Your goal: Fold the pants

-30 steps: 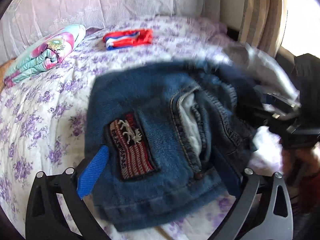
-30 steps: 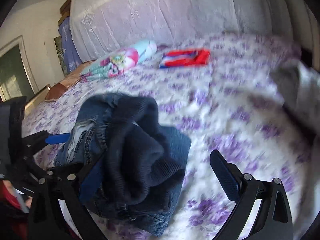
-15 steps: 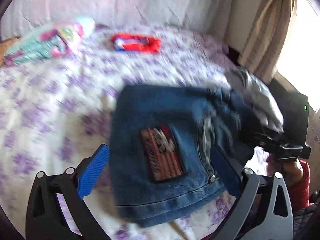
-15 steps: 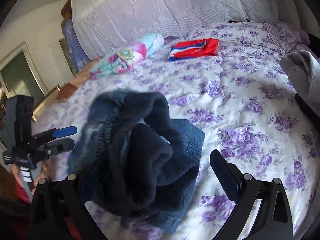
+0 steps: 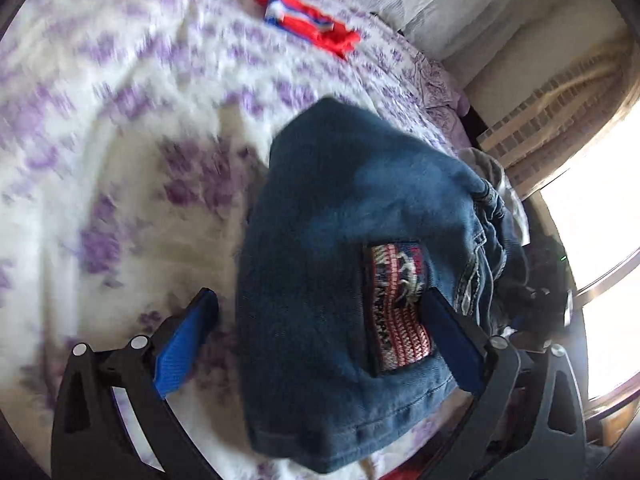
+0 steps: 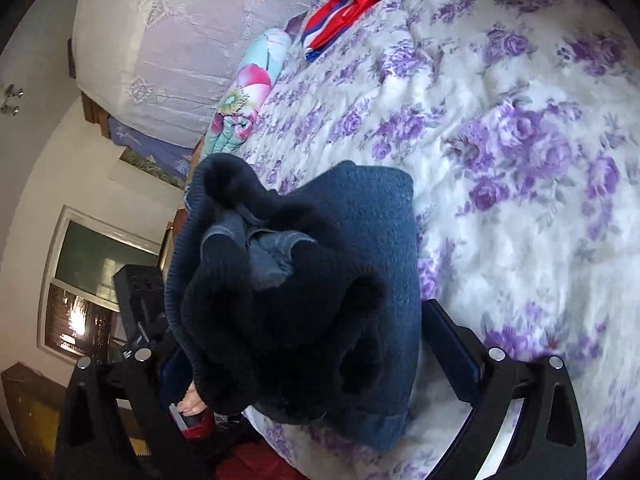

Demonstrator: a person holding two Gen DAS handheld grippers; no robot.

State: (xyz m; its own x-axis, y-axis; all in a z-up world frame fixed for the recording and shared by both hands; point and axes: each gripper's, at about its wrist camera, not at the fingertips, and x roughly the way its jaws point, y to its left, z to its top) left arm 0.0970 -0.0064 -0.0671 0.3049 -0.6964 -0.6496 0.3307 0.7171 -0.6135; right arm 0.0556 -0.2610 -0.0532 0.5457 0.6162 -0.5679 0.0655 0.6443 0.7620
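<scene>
From the left wrist camera, the left hand-held gripper (image 5: 320, 328) has its blue-padded fingers (image 5: 184, 344) spread wide; the folded jeans (image 5: 352, 280) fill the space between them, yet the left pad stands clear of the denim and only the right finger lies against or over the cloth near the striped patch (image 5: 396, 308), so nothing appears clamped; the jeans rest on the bed (image 5: 120, 160), close to its near edge, in a compact bundle with the patch side upward, which suggests the folding is largely done and the bundle is being settled or squared; farther up the floral cover lies a red, white and blue garment (image 5: 308, 24), well apart from the jeans; much of the bed is blurred in this view.

From the right wrist camera, the right hand-held gripper (image 6: 316, 356) is likewise wide; the dark knit cuffs (image 6: 280, 300) of the jeans bulge up between its fingers, hiding the left pad, so whether that pad touches the cloth cannot be told; the right finger (image 6: 452, 344) sits just beside the folded edge; the bundle probably sits at this edge so both tools can reach it; a rolled floral bundle (image 6: 248, 92) lies near the headboard.
</scene>
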